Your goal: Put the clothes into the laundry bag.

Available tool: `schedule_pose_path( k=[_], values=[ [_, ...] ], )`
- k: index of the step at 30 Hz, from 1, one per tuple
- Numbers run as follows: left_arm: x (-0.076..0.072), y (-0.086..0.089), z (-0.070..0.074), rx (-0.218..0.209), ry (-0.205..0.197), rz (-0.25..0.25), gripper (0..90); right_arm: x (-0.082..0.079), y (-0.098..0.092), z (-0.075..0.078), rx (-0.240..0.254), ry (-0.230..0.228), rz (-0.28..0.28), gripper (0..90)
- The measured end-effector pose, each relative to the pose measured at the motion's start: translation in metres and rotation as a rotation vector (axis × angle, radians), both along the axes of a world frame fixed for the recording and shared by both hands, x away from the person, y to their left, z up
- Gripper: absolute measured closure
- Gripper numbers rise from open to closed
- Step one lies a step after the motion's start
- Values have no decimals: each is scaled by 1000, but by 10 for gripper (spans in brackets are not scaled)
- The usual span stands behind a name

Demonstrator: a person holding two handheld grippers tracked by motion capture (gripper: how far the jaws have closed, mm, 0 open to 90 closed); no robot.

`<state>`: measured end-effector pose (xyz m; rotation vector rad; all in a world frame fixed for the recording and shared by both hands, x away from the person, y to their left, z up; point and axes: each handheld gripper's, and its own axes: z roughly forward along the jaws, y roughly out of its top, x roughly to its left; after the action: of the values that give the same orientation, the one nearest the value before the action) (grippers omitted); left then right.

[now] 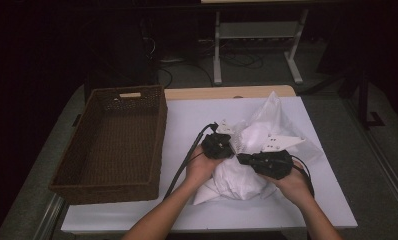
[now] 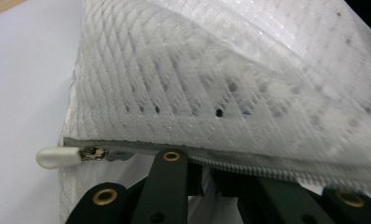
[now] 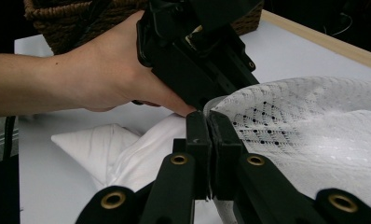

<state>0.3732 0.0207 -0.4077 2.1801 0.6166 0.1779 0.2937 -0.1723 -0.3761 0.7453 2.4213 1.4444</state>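
Note:
A white mesh laundry bag [image 1: 247, 175], stuffed full, lies on the white table [image 1: 187, 120]. Both hands hold grippers against its top. My left gripper [image 1: 232, 145] is shut on the bag's zipper edge [image 2: 267, 165], jaws close together [image 2: 207, 172] under the mesh [image 2: 221, 79]. The white zipper pull [image 2: 58, 157] sits at the seam's left end. My right gripper [image 1: 239, 157] is shut on a fold of the mesh [image 3: 314, 130], with its jaws pressed together [image 3: 210, 126]. The left gripper [image 3: 197, 56] and its hand [image 3: 104, 70] hang just beyond it.
A dark brown wicker basket [image 1: 159, 145] with nothing in it stands on the table's left side, also in the right gripper view [image 3: 58, 18]. The bag's plain white corner [image 3: 95, 149] rests on the table near the front. Table legs and cables stand behind.

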Motion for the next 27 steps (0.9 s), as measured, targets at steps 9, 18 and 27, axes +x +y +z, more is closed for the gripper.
schedule_pose_path(
  k=[9,18,27],
  values=[
    [-3,11,-2,-14,36,9,668,0,4,-4,-1,9,5,875],
    [-22,43,7,-21,52,1,548,1,-1,-3,5,4,-16,875],
    [-45,50,2,-5,71,-60,466,1,-2,-3,3,-2,-22,875]
  ],
)
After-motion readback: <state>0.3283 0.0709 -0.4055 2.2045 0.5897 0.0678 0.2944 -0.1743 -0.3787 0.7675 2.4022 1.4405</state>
